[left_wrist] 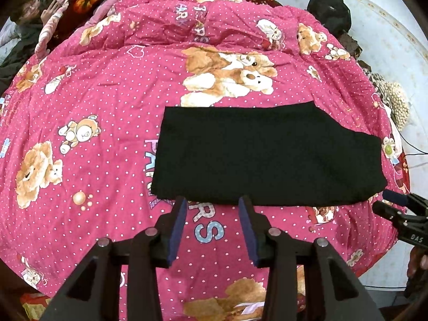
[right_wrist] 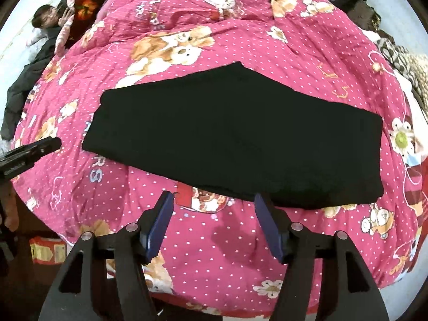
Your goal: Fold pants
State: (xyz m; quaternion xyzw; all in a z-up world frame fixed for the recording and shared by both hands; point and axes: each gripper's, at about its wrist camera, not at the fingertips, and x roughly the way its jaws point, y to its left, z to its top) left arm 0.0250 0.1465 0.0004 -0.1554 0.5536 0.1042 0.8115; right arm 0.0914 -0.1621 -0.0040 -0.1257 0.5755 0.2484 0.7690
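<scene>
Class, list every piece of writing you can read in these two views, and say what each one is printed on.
"DAS": white letters on the black right tool, seen from the left wrist.
"RS": pale blue dotted letters on the pink polka-dot teddy-bear quilt, just below the folded black pants.
Other quilt lettering is upside down or partly covered; unreadable.
White label on left tool: too blurred.

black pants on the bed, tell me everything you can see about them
The black pants lie flat on the pink teddy-bear quilt, folded into a compact, roughly rectangular stack with one stepped corner at the far right. The fabric looks soft, matte and dark; no seams or pockets can be made out. Only the quilt touches them. The left hand-held gripper and right hand-held gripper are both open at the near edge, holding nothing.
</scene>
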